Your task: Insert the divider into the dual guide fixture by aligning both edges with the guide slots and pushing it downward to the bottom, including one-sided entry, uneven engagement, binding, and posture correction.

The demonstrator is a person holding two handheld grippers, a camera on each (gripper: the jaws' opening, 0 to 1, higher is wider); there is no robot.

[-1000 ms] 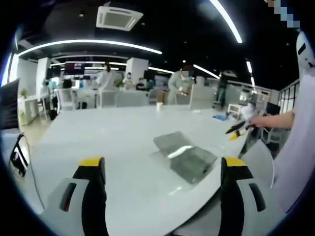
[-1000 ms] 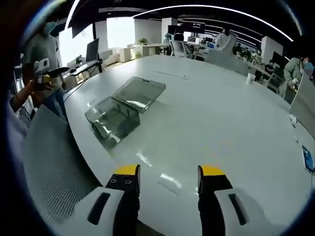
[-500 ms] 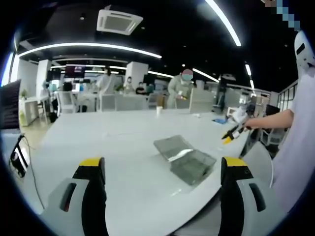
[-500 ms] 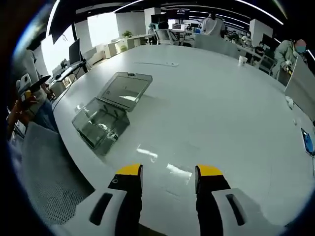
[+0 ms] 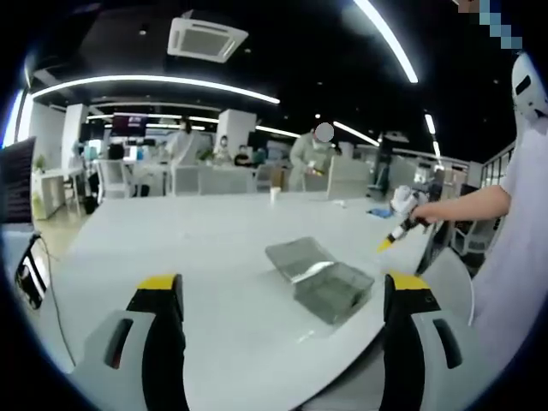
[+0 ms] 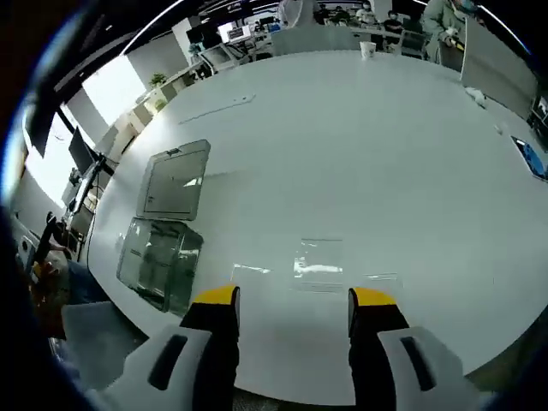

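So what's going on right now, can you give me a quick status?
Both grippers, left and right, open and empty, above the white table. Clear box, lid open, untouched. Flat clear sheet lies just ahead of right fingers. Nothing blocking.

The clear, seemingly plastic box lies on a smooth, glossy white table that mirrors the lights.
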